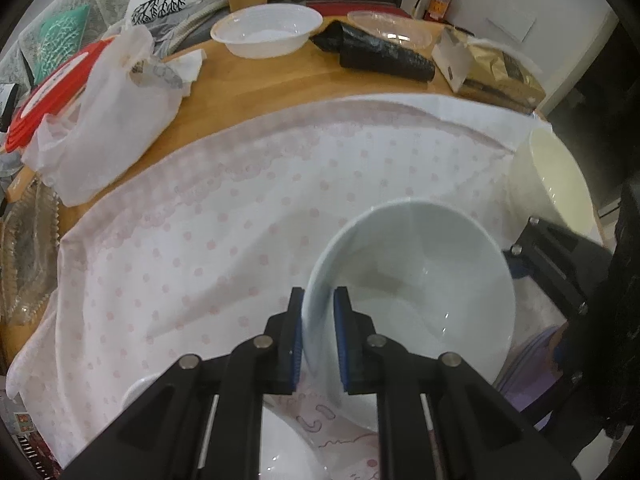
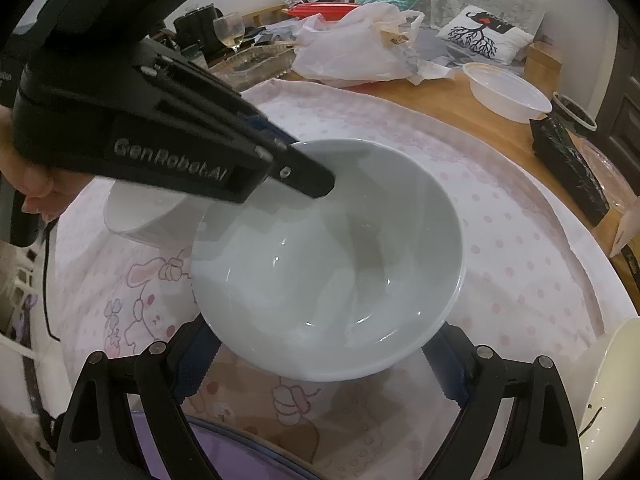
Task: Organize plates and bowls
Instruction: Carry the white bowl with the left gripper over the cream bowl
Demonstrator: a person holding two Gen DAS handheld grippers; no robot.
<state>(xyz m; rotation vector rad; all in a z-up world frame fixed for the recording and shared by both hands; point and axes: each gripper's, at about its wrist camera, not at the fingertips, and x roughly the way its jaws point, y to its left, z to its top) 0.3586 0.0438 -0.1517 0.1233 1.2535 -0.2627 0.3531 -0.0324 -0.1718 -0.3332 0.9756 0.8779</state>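
Note:
A pale glossy bowl [image 1: 424, 280] [image 2: 328, 248] stands on the pink-dotted cloth [image 1: 224, 216]. My left gripper [image 1: 320, 320] [image 2: 308, 176] is shut on the bowl's near rim, one pad inside the wall and one outside. My right gripper [image 2: 322, 344] stands wide open, with a finger on either side of the bowl's near underside; no pad visibly presses on it. A second white bowl [image 2: 140, 216] [image 1: 280, 452] lies just behind the left gripper. A cream bowl [image 1: 560, 184] [image 2: 616, 380] sits at the right. A purple plate [image 2: 224, 452] lies under the right gripper.
On the wooden table [image 1: 256, 80] beyond the cloth are a white plastic bowl [image 1: 266, 32], a black roll [image 1: 380, 54], a gold bag [image 1: 500, 72], a white plastic bag [image 1: 108, 120] over a red lid [image 1: 48, 92], and a glass tray [image 1: 24, 256] at the left edge.

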